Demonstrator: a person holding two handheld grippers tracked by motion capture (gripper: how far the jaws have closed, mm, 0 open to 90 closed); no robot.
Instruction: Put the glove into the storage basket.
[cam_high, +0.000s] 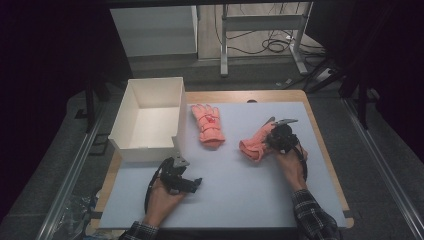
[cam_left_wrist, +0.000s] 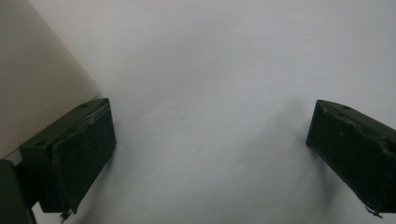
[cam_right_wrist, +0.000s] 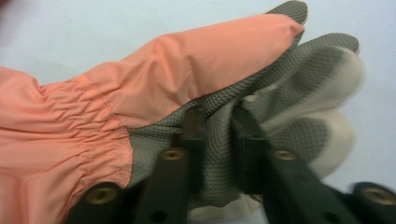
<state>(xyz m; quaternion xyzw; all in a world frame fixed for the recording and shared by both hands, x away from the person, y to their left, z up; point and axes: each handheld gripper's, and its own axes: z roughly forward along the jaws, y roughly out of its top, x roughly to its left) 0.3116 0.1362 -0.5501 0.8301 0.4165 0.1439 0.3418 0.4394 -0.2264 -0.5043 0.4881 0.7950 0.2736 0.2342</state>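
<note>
Two pink gloves lie on the white table top (cam_high: 235, 185) in the high view: one glove flat (cam_high: 208, 125) at about 11 o'clock from the table's middle, just right of the open white box (cam_high: 150, 112), and the other glove (cam_high: 256, 142) bunched at about 2 o'clock, under the right gripper (cam_high: 278, 134); whether that gripper bites the cloth cannot be told from here. The left gripper (cam_high: 186, 181) rests near 8 o'clock, at the box's near corner. Left gripper view: the left gripper (cam_left_wrist: 210, 149) has its jaws spread wide over bare table, nothing between them, with the box wall (cam_left_wrist: 32, 79) at 10 o'clock. Right gripper view: the right gripper (cam_right_wrist: 219, 135) has its jaws drawn narrow, pinching a fold of the glove's grey textured palm (cam_right_wrist: 219, 154); the pink back and gathered cuff (cam_right_wrist: 56, 135) run off to 9 o'clock, and the grey and cream fingertips (cam_right_wrist: 322, 70) point to 2 o'clock.
</note>
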